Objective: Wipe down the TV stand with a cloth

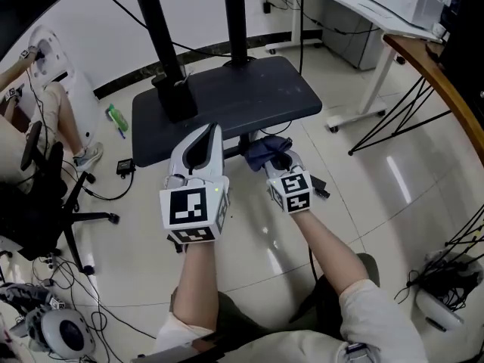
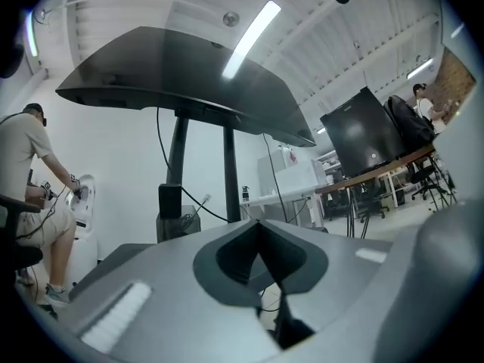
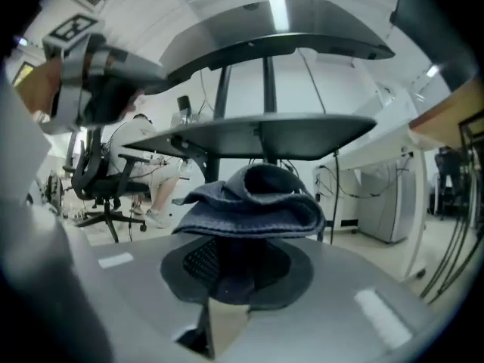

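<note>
At the front edge of the TV stand's (image 1: 227, 100) dark shelf, a person extends both forearms side by side, a gripper in each hand, both pointing forward at the stand. The left gripper (image 1: 215, 130) reaches the farther of the two, its tip overlapping the shelf's near rim in the head view. Its jaws are pressed together with nothing between them (its own view shows the tips meeting). The right gripper (image 1: 275, 157) sits a little lower and nearer the body, its jaws clamped on a bunched dark-blue cloth (image 1: 259, 152) that hangs just off the shelf's front edge, not on its top.

In the head view the cloth buries the right gripper's fingertips. The stand's two black poles (image 1: 159, 44) run out of the top of the frame, so its upper part goes unseen. A second person (image 1: 66, 119) at far left is cut off by the frame edge, next to a black office chair (image 1: 45, 195).

Counted: two grippers, two marker cubes, one cloth, one shelf, two poles. At far right, a wooden tabletop (image 1: 435, 78) curves into frame.
</note>
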`<state>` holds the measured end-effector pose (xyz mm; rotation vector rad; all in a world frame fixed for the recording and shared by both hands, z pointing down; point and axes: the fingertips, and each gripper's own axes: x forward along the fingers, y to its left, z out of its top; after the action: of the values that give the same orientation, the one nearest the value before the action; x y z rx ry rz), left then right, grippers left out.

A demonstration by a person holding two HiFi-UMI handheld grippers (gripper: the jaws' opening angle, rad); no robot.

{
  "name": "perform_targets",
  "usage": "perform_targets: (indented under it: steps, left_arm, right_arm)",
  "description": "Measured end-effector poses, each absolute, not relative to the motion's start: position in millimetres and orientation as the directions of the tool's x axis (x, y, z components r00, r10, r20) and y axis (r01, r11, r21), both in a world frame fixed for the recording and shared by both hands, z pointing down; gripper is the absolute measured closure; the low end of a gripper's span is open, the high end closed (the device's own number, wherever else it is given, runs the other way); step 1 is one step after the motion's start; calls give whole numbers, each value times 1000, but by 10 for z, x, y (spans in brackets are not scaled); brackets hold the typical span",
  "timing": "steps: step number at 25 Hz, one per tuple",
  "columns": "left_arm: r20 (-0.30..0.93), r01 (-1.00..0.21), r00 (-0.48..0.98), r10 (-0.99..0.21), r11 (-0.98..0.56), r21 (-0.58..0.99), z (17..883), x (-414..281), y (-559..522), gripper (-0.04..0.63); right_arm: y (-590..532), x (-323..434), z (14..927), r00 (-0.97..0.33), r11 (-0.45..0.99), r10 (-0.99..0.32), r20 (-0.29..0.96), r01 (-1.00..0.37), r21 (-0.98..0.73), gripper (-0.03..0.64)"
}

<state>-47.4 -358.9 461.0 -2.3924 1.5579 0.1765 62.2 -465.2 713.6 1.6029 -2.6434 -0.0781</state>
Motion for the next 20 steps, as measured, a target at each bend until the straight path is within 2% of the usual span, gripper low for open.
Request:
perform_targets:
  steps: [4, 11, 17, 20]
  left_arm:
    - [-246, -918, 388, -888, -348, -192, 4620, -677, -3560, 486]
    - [-243, -922, 364, -899, -312, -228, 4670, -888, -3473, 486]
    - [-272, -928, 338, -901, -271, -257, 4608, -832, -3494, 480]
    - [-192, -924, 331, -924, -276, -263, 4728, -723, -3507, 480]
  right_arm:
    - [-5404, 334, 7101, -495, 494, -869, -8, -868, 56, 558]
    - [-6365, 275, 6954, -466, 464, -884, -30, -884, 48, 557]
    - [-6783, 248, 8073, -494, 500, -859, 134, -866, 20, 557]
    - [-6917, 254, 9032, -473, 494, -834, 285, -869, 5, 558]
